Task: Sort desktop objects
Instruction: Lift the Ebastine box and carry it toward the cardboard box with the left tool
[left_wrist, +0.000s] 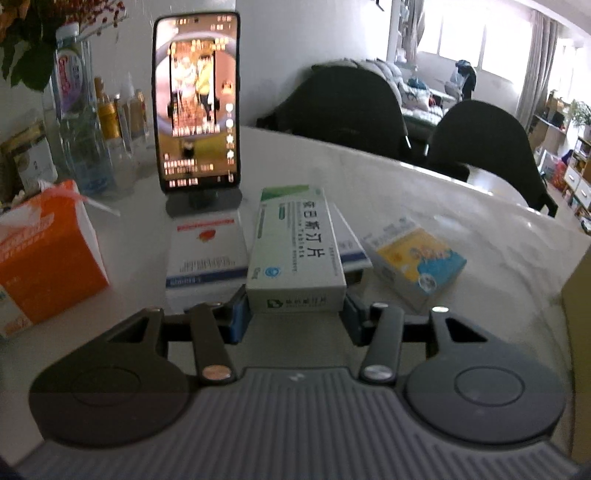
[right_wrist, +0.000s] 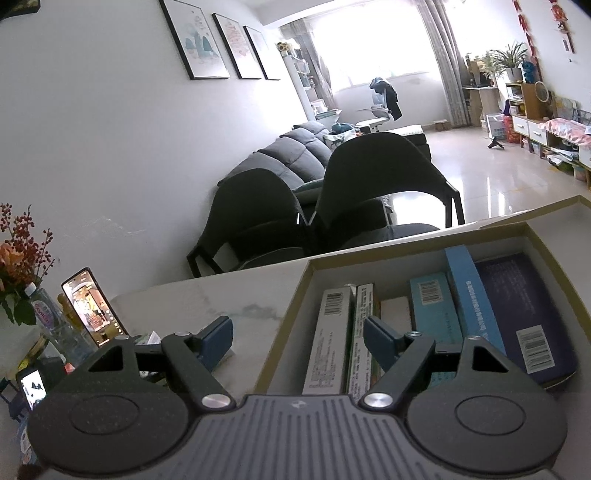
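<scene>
On the left of the left wrist view, an orange tissue pack (left_wrist: 48, 251) is seen on the white table (left_wrist: 424, 184), with bottles (left_wrist: 79, 122) standing behind it by the wall. Beside them a lit phone (left_wrist: 199, 107) is propped upright on a stand. In front of the stand a white and blue medicine box (left_wrist: 207, 254) is laid flat. Just to its right, the green and white tablet box (left_wrist: 297, 254) is held between the blue pads of the left tongs (left_wrist: 295, 314), which are closed narrowly on its near end; the box is raised above another white box, partly hidden under it. Further right, a yellow and blue box (left_wrist: 419, 260) is lying on the table, apart from the others. Two dark chairs (left_wrist: 480, 147) are seen beyond the table's far edge. In the right wrist view, the same phone (right_wrist: 94, 308) is visible at the far left. The right tongs (right_wrist: 299, 341) are held wide, with nothing between the pads, over the near left rim of the open cardboard tray (right_wrist: 291, 314). Inside the tray several boxes are packed side by side: a grey box (right_wrist: 328, 343), a pale blue box (right_wrist: 432, 314), a brighter blue box (right_wrist: 469, 291) and a dark navy box (right_wrist: 528, 314) at the right.
</scene>
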